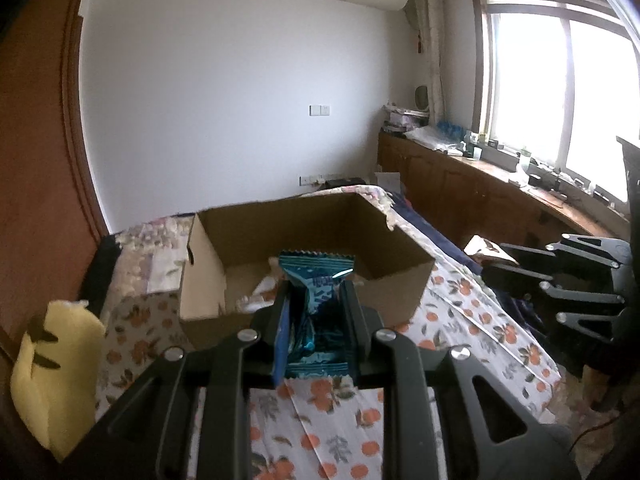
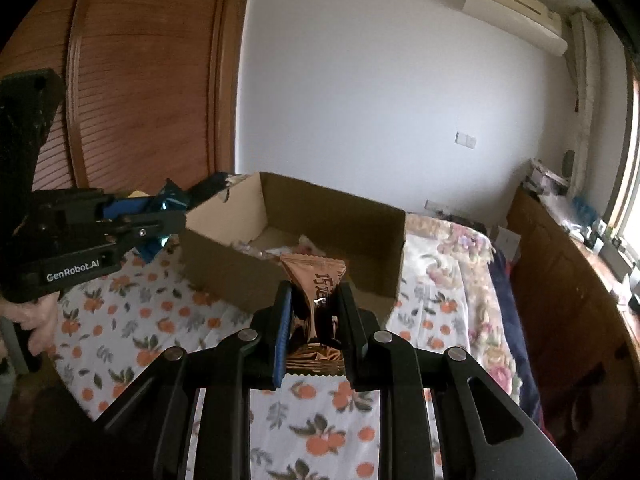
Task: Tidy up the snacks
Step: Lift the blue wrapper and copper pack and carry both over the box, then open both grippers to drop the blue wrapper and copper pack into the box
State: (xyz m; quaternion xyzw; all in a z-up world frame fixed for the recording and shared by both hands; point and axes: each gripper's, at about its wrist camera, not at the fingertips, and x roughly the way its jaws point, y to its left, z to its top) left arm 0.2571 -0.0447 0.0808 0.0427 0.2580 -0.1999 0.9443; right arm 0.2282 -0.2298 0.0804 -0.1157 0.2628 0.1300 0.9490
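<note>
My left gripper [image 1: 315,300] is shut on a blue foil snack packet [image 1: 316,280], held above the bed just short of an open cardboard box [image 1: 400,292]. My right gripper [image 2: 314,300] is shut on a brown foil snack packet [image 2: 316,280], also in front of the cardboard box [image 2: 224,256]. Several pale wrapped snacks [image 1: 260,292] lie on the box floor. In the right wrist view the left gripper [image 2: 172,216] shows at the left with the blue snack packet [image 2: 168,200], near the box's left corner. In the left wrist view the right gripper's fingers [image 1: 520,264] show at the right with a bit of brown packet [image 1: 486,250].
The box stands on a bed [image 1: 460,320] covered with an orange-flower sheet. A yellow soft toy [image 1: 56,380] lies at the bed's left edge. A wooden wardrobe [image 2: 140,80] stands at the left, and a cluttered wooden cabinet [image 1: 480,184] runs under the window at the right. A hand [image 2: 36,320] holds the left gripper's handle.
</note>
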